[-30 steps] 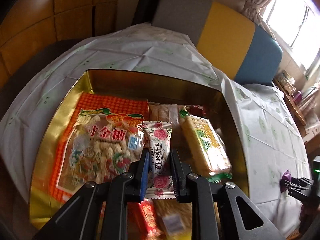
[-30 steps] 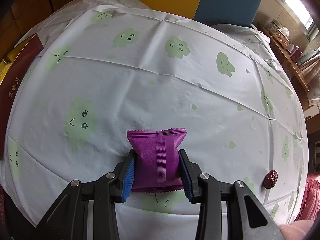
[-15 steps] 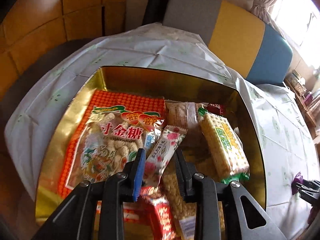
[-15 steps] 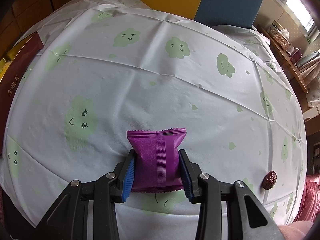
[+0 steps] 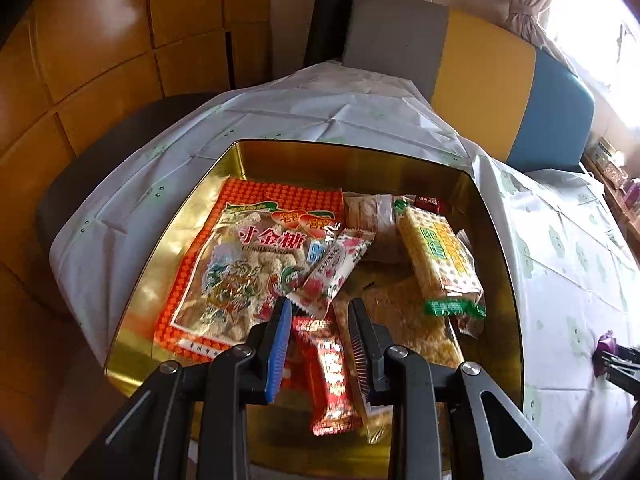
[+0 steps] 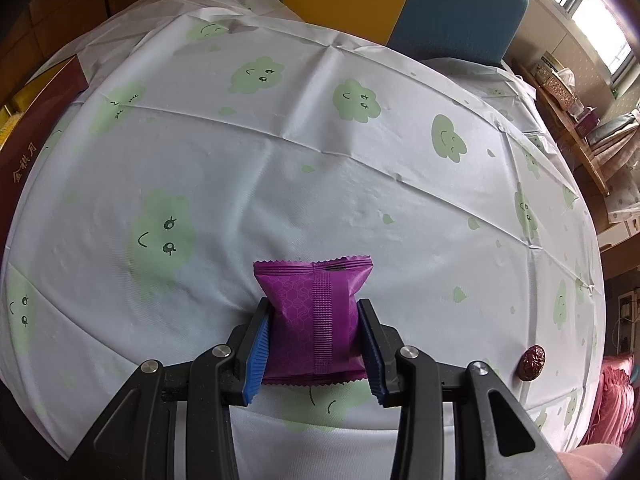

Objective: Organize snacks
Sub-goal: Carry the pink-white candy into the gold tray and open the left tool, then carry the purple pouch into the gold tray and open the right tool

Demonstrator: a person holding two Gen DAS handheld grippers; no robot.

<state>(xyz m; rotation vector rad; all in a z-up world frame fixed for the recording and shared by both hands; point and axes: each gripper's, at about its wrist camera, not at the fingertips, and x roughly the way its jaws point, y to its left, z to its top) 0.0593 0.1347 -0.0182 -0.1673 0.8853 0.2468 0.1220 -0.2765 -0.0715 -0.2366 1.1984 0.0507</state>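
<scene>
In the left wrist view a gold tin (image 5: 502, 280) holds several snacks: a big orange candy bag (image 5: 248, 264), a yellow-green cracker pack (image 5: 440, 260) and a red wrapper (image 5: 328, 372). A rose-printed white packet (image 5: 336, 268) lies tilted among them, free of my left gripper (image 5: 320, 316), which stands open just behind its near end. In the right wrist view my right gripper (image 6: 316, 320) is shut on a purple packet (image 6: 316, 320) resting on the cloud-print tablecloth (image 6: 320, 152). That purple packet (image 5: 604, 350) and the right gripper show at the left wrist view's right edge.
A dark red date (image 6: 532, 362) lies on the cloth at the right. A maroon box lid (image 6: 36, 128) sits at the left edge. A grey, yellow and blue chair back (image 5: 480, 80) stands behind the table. Shelves with boxes (image 6: 560, 88) stand far right.
My left gripper has let go of the rose-printed packet, which dropped tilted into the tin, and has drawn back from it. The right gripper and purple packet have not moved.
</scene>
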